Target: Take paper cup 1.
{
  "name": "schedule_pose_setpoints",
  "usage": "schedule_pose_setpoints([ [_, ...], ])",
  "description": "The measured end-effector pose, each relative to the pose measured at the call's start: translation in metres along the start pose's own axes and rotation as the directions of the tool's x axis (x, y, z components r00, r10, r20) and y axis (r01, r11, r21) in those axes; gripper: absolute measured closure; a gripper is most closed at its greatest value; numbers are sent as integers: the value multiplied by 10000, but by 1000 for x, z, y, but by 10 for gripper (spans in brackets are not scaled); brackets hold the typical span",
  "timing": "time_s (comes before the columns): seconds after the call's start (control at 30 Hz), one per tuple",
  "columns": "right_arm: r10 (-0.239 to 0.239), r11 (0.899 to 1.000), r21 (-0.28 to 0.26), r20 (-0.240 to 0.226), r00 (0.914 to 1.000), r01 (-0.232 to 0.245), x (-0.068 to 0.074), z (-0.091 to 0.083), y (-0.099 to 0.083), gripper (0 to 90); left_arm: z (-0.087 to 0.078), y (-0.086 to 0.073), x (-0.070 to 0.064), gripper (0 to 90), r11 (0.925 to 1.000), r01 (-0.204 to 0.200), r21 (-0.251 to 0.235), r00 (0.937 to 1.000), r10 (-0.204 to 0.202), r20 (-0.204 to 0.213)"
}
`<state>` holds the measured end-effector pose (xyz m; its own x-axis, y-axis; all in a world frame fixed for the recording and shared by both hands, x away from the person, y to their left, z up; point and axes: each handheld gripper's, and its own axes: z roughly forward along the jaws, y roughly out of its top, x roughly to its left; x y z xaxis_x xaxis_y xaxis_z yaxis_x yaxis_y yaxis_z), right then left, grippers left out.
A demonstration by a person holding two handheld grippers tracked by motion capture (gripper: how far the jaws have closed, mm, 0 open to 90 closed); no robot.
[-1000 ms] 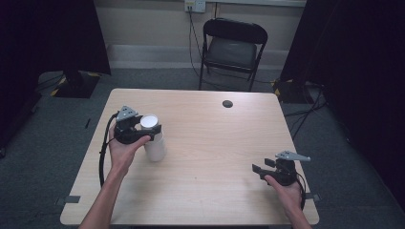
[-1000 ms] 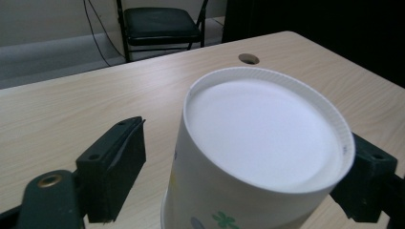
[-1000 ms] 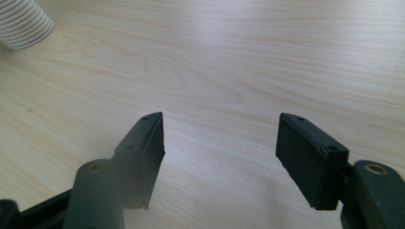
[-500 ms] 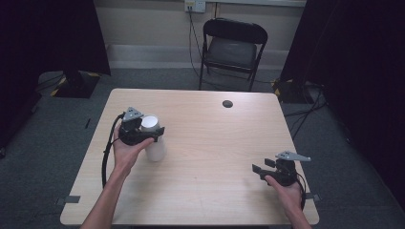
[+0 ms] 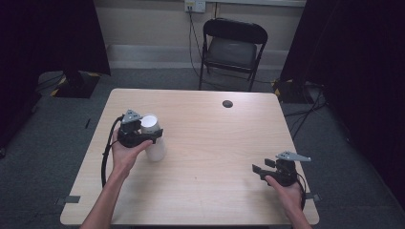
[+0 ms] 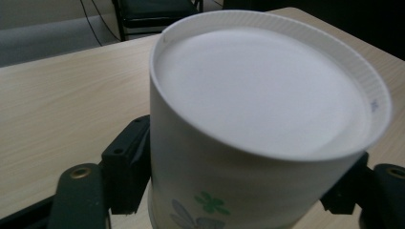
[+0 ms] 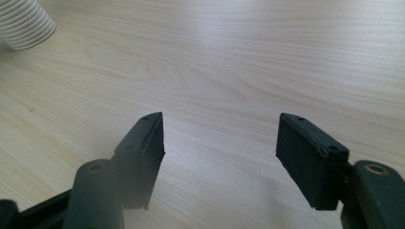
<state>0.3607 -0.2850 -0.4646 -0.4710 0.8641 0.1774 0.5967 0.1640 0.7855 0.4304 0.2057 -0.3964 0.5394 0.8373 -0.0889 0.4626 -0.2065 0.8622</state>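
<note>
A white paper cup (image 5: 153, 138) with a green and blue flower print stands upended, flat base up, on the left part of the wooden table (image 5: 210, 138). My left gripper (image 5: 151, 135) is shut on the cup (image 6: 248, 109), one black jaw on each side of its wall (image 6: 236, 180). My right gripper (image 5: 258, 171) rests low near the table's front right corner, open with nothing between its pads (image 7: 219, 148). The right gripper view catches a ribbed white edge (image 7: 21, 24) on the wood at the far top left.
A small dark round object (image 5: 228, 103) lies near the table's far edge. A black folding chair (image 5: 232, 47) stands behind the table. Bare wood stretches between the two grippers. Dark curtains flank the room.
The left hand has shifted only slightly, still gripping the cup. The right gripper stays where it was, open.
</note>
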Motion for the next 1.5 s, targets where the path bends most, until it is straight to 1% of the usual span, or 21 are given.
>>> schedule_pose_setpoints([
  [0.07, -15, 10000, -15, -6, 10000, 15, 0, 1, 0, 336, 0, 0, 0, 267, 10000, -71, -11, 10000, 70, -36],
  [0.13, 11, 10000, 15, -24, 10000, -11, 0, 1, 0, 335, -1, 1, -2, 268, 9999, -153, -65, 9997, 152, -174],
  [0.17, 5, 10000, 0, -24, 10000, -5, 1, 1, 0, 335, -1, 2, -2, 269, 9998, 87, -176, 9999, -89, -86],
  [0.2, 5, 10000, 0, -24, 10000, -5, 1, 1, 0, 335, -1, 2, -2, 270, 9998, 87, -176, 9999, -89, -86],
  [0.23, -15, 10000, -21, -7, 10000, 15, 1, 0, 0, 334, -3, 4, -4, 270, 9999, -62, -156, 9998, 59, -214],
  [0.27, -15, 10000, -21, -7, 10000, 15, 1, 0, 0, 334, -3, 4, -4, 270, 9999, -62, -156, 9998, 59, -214],
  [0.3, 17, 10000, -12, -30, 10000, -17, 1, 0, 0, 334, -4, 6, -4, 272, 9995, -44, -313, 9998, 39, -177],
  [0.47, -8, 10000, -1, -28, 10000, 8, 1, 0, 0, 334, -5, 8, -5, 276, 9994, -55, -340, 9998, 48, -207],
  [0.53, -13, 10000, 3, -45, 10000, 13, 1, 1, 0, 334, -6, 8, -5, 277, 9989, -102, -451, 9997, 91, -239],
  [0.57, -31, 10000, -1, -45, 10000, 31, 1, 1, 0, 334, -7, 9, -6, 277, 9989, -66, -465, 9997, 55, -239],
  [0.6, -15, 10000, 7, -47, 10000, 15, 1, 1, 0, 334, -7, 10, -5, 278, 9989, -117, -465, 9996, 106, -259],
  [0.7, -58, 10000, -10, -54, 10000, 58, 1, 1, 0, 334, -9, 11, -5, 279, 9980, -53, -630, 9997, 37, -249],
  [0.8, -54, 10000, -11, -60, 10000, 53, 1, 1, 0, 334, -10, 11, -4, 280, 9981, -31, -619, 9996, 12, -297],
  [0.87, -56, 10000, -5, -76, 10000, 56, 1, 1, 0, 334, -11, 11, -4, 281, 9980, -36, -634, 9996, 19, -277],
  [0.93, -49, 10000, 5, -82, 10000, 49, 2, 1, 0, 334, -12, 11, -4, 281, 9972, -29, -750, 9997, 13, -223],
  [1.0, -36, 10000, 9, -90, 10000, 36, 2, 1, 0, 334, -13, 12, -5, 282, 9965, 0, -837, 9996, -22, -270],
  [1.13, -65, 10000, 5, -105, 9999, 65, 2, 1, 0, 333, -14, 14, -5, 282, 9956, 40, -939, 9997, -62, -233],
  [1.27, -84, 10000, 0, -116, 9999, 84, 2, 2, 0, 334, -18, 17, -6, 283, 9938, -68, -1112, 9999, 52, -147],
  [1.33, -85, 10000, -2, -122, 9999, 85, 2, 2, 0, 334, -19, 18, -8, 283, 9928, -48, -1196, 10000, 38, -84],
  [1.43, -103, 9999, -3, -134, 9999, 102, 3, 2, 0, 334, -22, 20, -8, 283, 9910, -112, -1337, 9999, 102, -82],
  [1.5, -115, 9999, -18, -149, 9998, 115, 3, 2, 0, 334, -24, 21, -9, 283, 9904, -79, -1383, 9999, 62, -124],
])
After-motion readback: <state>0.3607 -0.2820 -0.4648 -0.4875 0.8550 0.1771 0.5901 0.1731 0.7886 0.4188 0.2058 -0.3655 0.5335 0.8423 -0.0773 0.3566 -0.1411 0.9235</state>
